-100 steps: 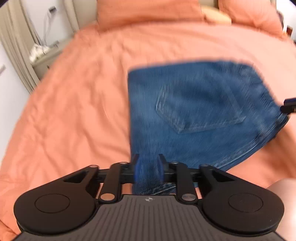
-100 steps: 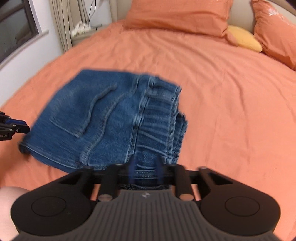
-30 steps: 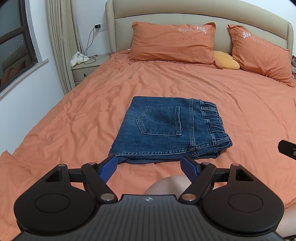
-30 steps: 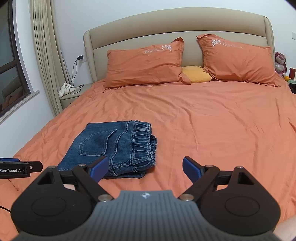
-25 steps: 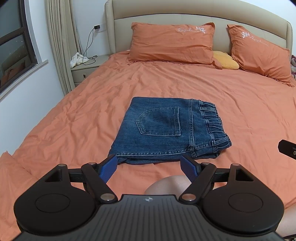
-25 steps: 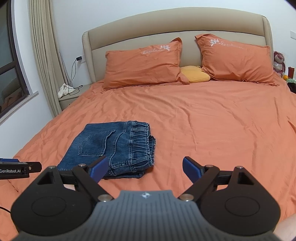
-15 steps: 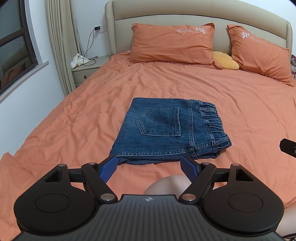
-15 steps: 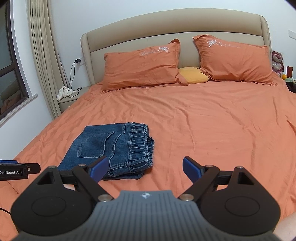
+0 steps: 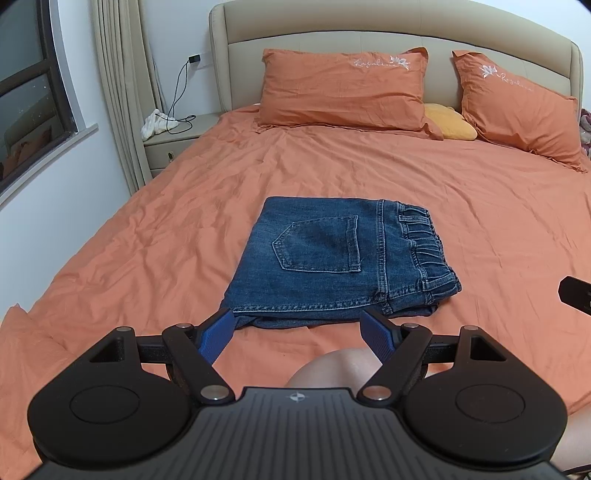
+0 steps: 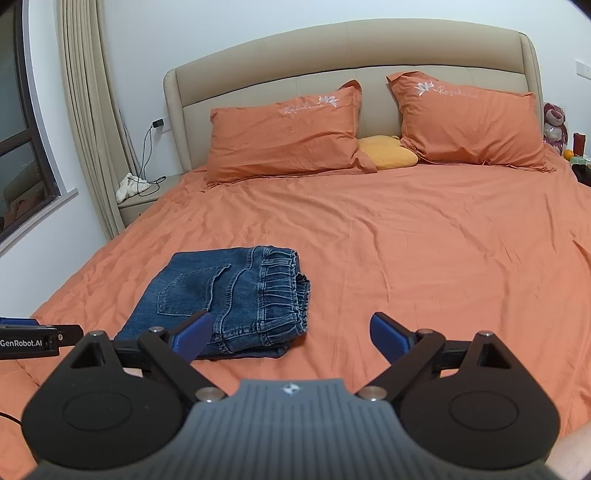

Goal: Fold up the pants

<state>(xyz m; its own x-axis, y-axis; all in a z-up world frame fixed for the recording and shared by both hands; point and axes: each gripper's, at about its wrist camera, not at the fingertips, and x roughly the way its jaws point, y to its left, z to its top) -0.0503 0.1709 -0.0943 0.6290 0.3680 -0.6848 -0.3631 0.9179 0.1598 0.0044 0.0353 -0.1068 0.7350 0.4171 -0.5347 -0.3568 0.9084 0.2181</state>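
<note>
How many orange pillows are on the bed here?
2: left orange pillow and right orange pillow lean against the headboard, a yellow cushion between them. None seems hidden.

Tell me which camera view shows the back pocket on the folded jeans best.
The left wrist view. There the back pocket faces the camera nearly head-on near the frame's centre, its whole stitched outline visible on the folded jeans. The right wrist view shows the pocket smaller, skewed and off to the left.

both views face headboard (image 9: 369,33) — sharing bed (image 10: 424,236)
</note>
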